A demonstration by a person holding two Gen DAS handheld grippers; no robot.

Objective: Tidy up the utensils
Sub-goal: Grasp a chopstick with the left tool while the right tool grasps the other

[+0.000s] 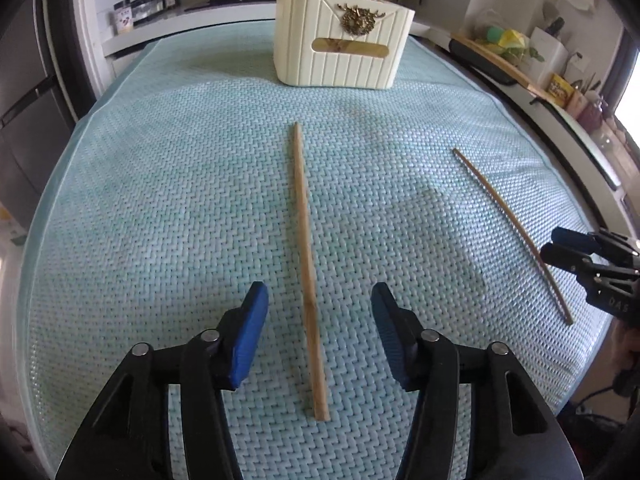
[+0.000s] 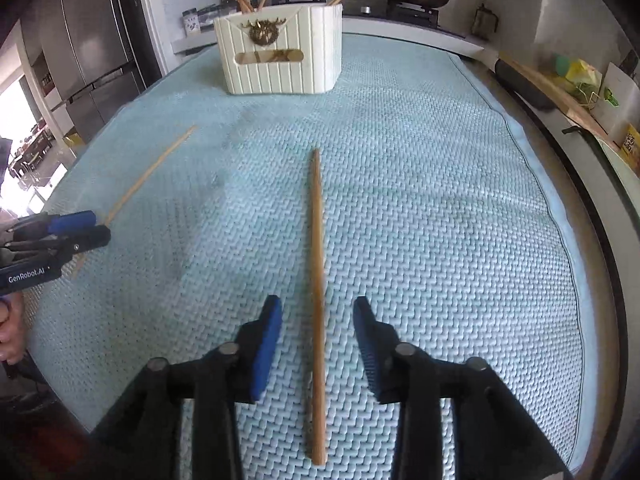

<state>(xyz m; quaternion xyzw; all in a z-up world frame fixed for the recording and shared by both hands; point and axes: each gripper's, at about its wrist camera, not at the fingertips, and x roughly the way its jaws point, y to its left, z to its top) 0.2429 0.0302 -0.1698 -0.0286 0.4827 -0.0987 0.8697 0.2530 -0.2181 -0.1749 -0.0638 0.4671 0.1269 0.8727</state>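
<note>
Left wrist view: both claws released astride chopsticks (image 1: 306,264), right claw (image 1: 560,246) partly cut off.

black tool (image 1: 320,312) arms, blue ribbed pads (image 1: 250,340), silver rivets.

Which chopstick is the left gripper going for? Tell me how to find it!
Find the blue-green woven mat with the cream holder at its far end. Two chopsticks lie on it; this chopstick lies between the left gripper's open blue pads, while the other chopstick lies by the right gripper.
</note>
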